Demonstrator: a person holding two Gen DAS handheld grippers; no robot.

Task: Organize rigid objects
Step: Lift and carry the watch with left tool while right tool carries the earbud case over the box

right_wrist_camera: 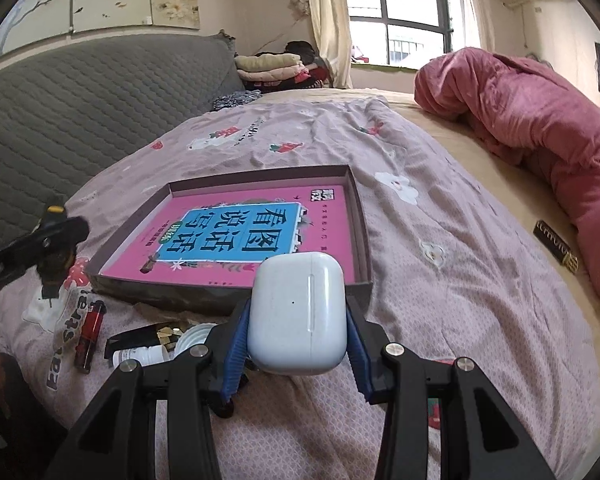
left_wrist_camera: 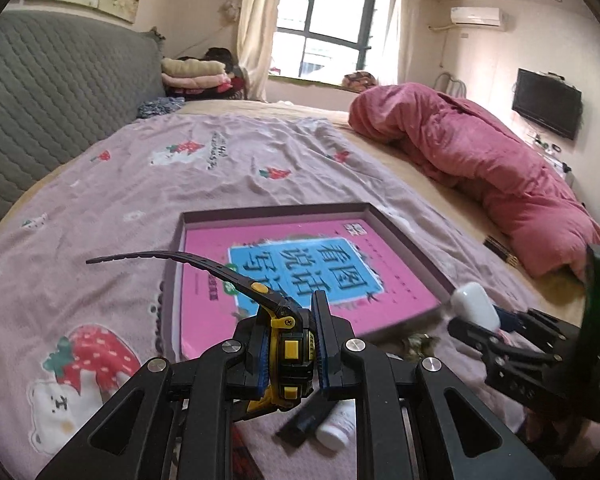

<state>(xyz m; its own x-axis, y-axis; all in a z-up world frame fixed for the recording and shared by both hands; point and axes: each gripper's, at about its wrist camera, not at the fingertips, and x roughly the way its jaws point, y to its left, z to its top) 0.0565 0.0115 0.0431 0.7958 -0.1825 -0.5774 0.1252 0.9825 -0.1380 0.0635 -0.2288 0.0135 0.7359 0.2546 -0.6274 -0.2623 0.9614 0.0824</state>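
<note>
both tongs were loaded, the left gripper (left_wrist_camera: 290,354) clamped on a yellow-black watch (left_wrist_camera: 288,344) and the right gripper (right_wrist_camera: 298,334) on a white earbud case (right_wrist_camera: 298,312), so carrying each forward into the shallow box (right_wrist_camera: 362,216) just ahead seemingly came next.

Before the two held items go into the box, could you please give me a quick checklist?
1. Left hand-held gripper clamps the black-and-yellow watch: ok.
2. Right hand-held gripper clamps the white earbud case: ok.
3. Shallow box open, near wall facing both: ok.
4. Box floor free: not ok, pink book covers it.
5. Watch strap clear of the box wall: cannot tell.
</note>
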